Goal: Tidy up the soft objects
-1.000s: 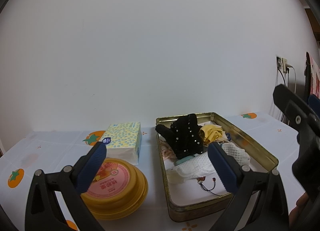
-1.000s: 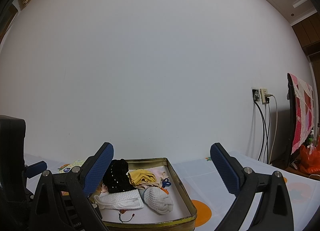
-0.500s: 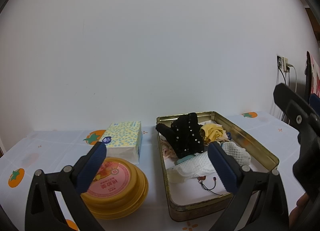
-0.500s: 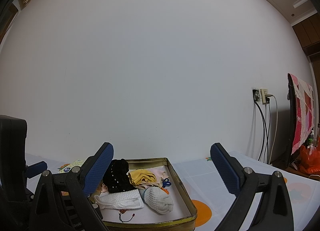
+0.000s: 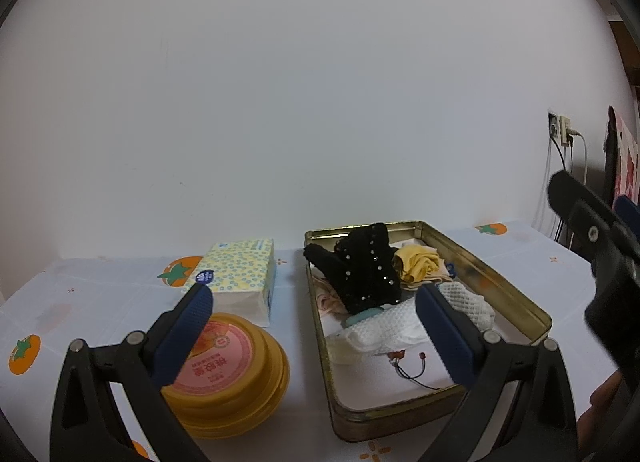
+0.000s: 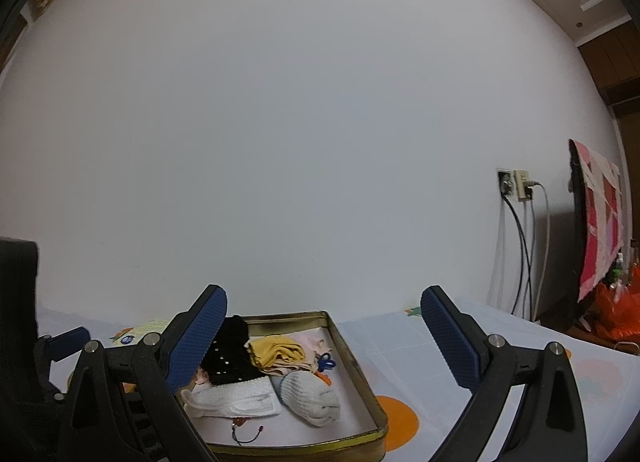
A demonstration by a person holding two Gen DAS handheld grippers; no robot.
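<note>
The pink label on the lid of the yellow round box [image 5: 236, 366], lower left of the frame, has red Chinese characters, too small to read surely

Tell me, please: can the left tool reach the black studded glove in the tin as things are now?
Probably yes. The left tool is open and holds nothing, and the black studded glove lies on top of the pile in the open gold tin, with nothing over it.

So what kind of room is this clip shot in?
Most likely a home room, not a lab: a table under a persimmon-print cloth, a pack of tissues, a gold tin of soft items, and a patchwork cloth hanging near a wall socket.
</note>
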